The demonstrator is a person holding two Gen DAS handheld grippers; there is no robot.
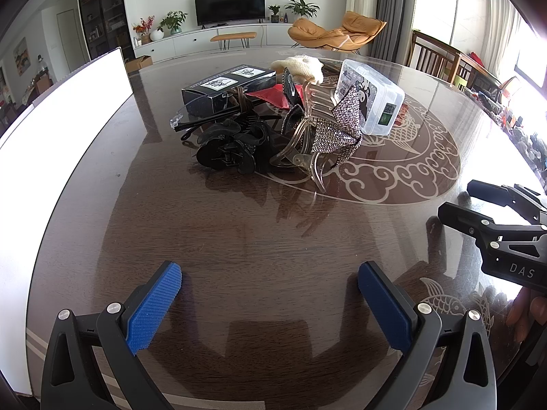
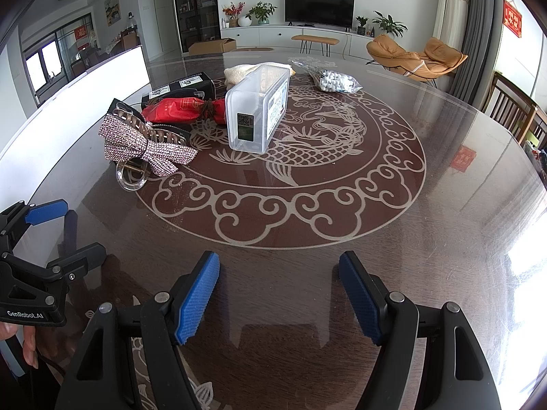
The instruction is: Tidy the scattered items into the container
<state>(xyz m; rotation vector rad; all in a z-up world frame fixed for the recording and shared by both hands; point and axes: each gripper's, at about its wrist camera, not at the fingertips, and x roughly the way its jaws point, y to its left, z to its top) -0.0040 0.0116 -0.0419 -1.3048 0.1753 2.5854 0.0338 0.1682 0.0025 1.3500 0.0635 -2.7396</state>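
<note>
Both hand-held grippers are hanging over the dark glossy wooden surface (image 2: pixel 444 205) with nothing in them: left hand-held gripper (image 1: pixel 270 304) jaws spread wide, right hand-held gripper (image 2: pixel 278 299) same deal.

The stuff to tidy is piled up mid-surface. The clear plastic lidded box (image 2: pixel 256 109) looks like the container; it's standing closed, just beside the red crinkly foil packet (image 2: pixel 181 109).

Nearest grab is the rhinestone-covered bow hair claw clip (image 2: pixel 147 147). I'd guess it's light and stiff but snaggy, so pinch the clear claw body, not the floppy sparkly fabric.

The black flower hair clip (image 1: pixel 225 150) is probably similar. The black cardboard box (image 1: pixel 225 89) should be easy: rigid, flat sides. The bag of white beads (image 2: pixel 333 80) sits well apart, and it'll be slippery and saggy.
</note>
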